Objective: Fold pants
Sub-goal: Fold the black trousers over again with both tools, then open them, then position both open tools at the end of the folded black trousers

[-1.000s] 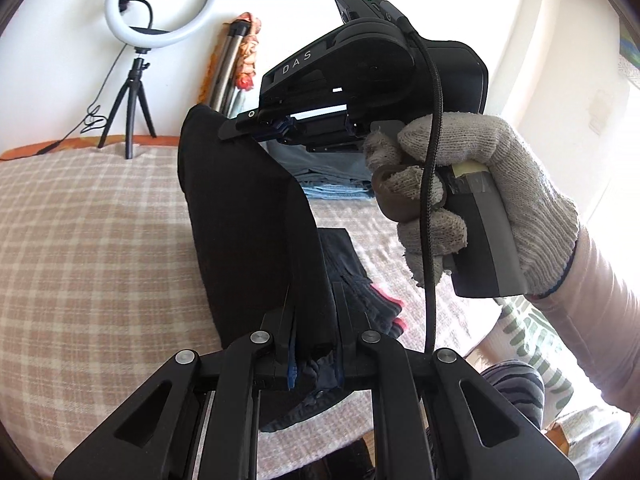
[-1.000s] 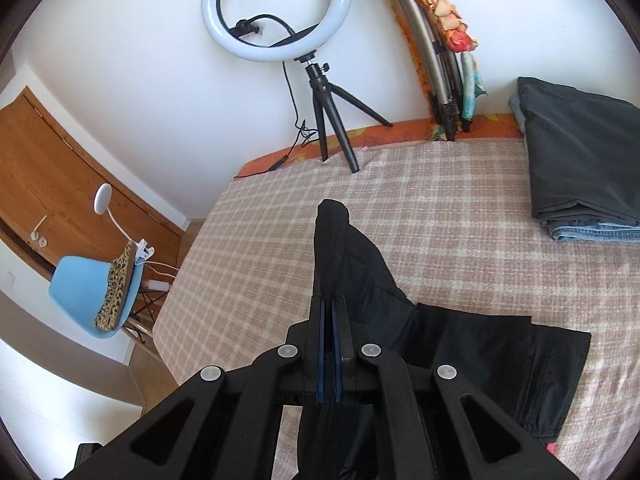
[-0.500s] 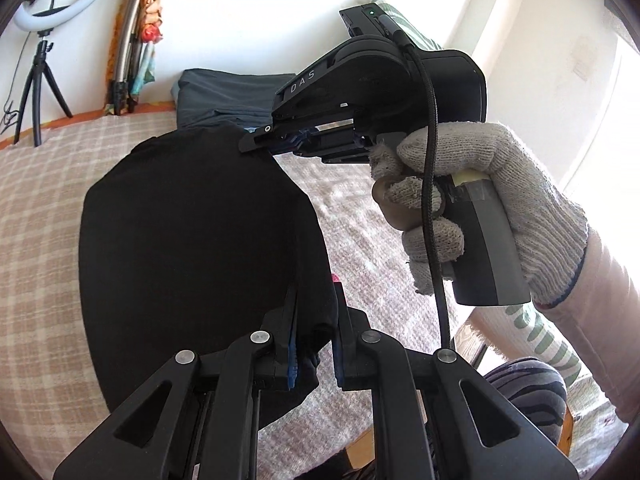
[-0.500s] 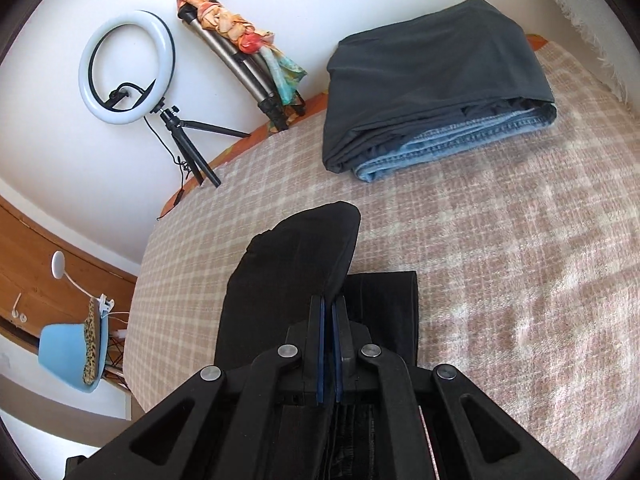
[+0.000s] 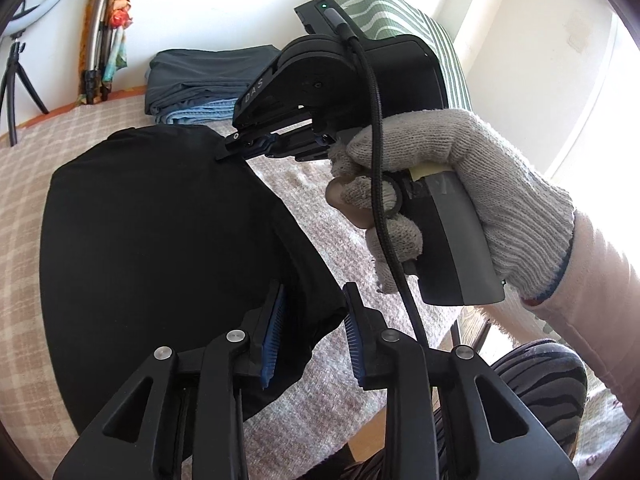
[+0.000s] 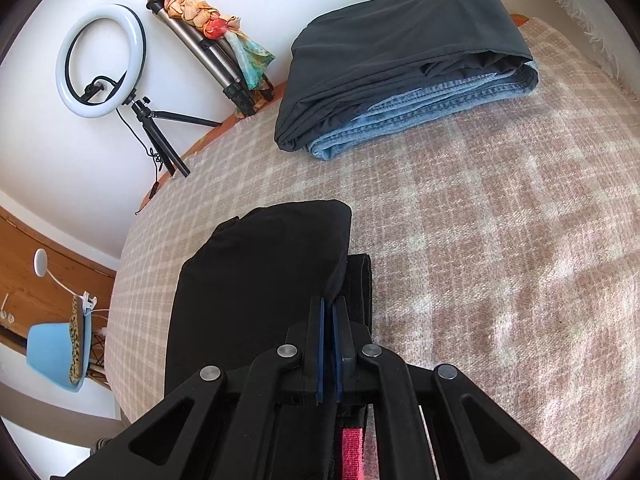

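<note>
Black pants (image 5: pixel 160 240) lie folded over on the checked blanket (image 5: pixel 24 184). My left gripper (image 5: pixel 315 292) is at their near corner. Its jaws are opening: the blue pads (image 5: pixel 276 320) stand apart, with the black fabric loose between them. In the left wrist view, a gloved hand (image 5: pixel 460 184) holds my right gripper (image 5: pixel 228 152), which is pinched on the far edge of the fold. Seen from the right wrist, the right gripper (image 6: pixel 330 302) is shut on the edge of the pants (image 6: pixel 260 272), low over the blanket (image 6: pixel 500 220).
A folded stack of dark grey trousers and blue jeans (image 6: pixel 400 64) lies at the back of the bed. A ring light on a tripod (image 6: pixel 100 60) and a folded tripod wrapped in a scarf (image 6: pixel 212 40) stand by the wall. A striped pillow (image 5: pixel 400 20) leans behind; a blue chair (image 6: pixel 56 356) stands beside the bed.
Both grippers swung the lifted pants over and down onto the blanket, making a fold. The left pads, shut on the fabric before, have now parted.
</note>
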{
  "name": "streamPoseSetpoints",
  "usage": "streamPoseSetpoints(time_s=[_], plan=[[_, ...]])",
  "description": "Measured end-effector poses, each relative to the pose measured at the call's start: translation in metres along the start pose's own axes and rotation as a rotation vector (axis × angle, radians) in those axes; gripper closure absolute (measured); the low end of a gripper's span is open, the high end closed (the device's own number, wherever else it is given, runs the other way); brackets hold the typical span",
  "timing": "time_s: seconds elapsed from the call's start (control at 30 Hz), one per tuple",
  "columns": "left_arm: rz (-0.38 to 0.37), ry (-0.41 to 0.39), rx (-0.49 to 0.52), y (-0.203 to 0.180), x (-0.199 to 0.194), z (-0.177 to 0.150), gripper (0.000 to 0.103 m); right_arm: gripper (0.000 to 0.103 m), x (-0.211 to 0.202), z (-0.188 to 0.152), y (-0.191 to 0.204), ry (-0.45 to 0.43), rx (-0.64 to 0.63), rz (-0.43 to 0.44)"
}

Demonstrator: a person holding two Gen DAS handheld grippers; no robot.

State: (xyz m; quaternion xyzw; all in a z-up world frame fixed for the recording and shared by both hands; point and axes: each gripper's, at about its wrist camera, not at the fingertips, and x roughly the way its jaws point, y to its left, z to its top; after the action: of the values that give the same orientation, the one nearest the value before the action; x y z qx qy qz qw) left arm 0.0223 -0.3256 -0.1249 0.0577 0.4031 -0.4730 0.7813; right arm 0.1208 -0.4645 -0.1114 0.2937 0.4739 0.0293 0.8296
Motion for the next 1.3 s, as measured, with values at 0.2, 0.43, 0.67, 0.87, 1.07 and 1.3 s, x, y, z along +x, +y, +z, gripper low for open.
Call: streamPoseSetpoints(time_s=[0.2, 0.43, 0.67, 0.87, 1.07, 1.3], plan=[[-0.036, 0.022, 0.012, -0.011, -0.003, -0.005, 0.075, 0.076, -0.007, -0.001, 0.007, -0.024, -0.049, -0.066], [-0.043, 0.039, 0.008, -0.003, -0.023, -0.01, 0.069, 0.042, -0.034, -0.008, 0.013, -0.075, -0.102, -0.101], [-0.002, 0.02, -0.009, 0.023, -0.055, -0.014, 0.06, 0.03, -0.046, -0.039, 0.03, -0.091, -0.217, -0.109], [0.048, -0.045, -0.076, 0.055, -0.079, -0.002, 0.047, 0.024, -0.043, -0.059, 0.04, -0.123, -0.268, -0.11], [0.127, -0.078, -0.19, 0.097, -0.084, 0.006, 0.039, 0.019, -0.038, -0.064, 0.039, -0.186, -0.282, -0.121], [0.171, -0.071, -0.287, 0.135, -0.078, 0.009, 0.038, 0.005, -0.027, -0.063, 0.037, -0.161, -0.301, -0.125]])
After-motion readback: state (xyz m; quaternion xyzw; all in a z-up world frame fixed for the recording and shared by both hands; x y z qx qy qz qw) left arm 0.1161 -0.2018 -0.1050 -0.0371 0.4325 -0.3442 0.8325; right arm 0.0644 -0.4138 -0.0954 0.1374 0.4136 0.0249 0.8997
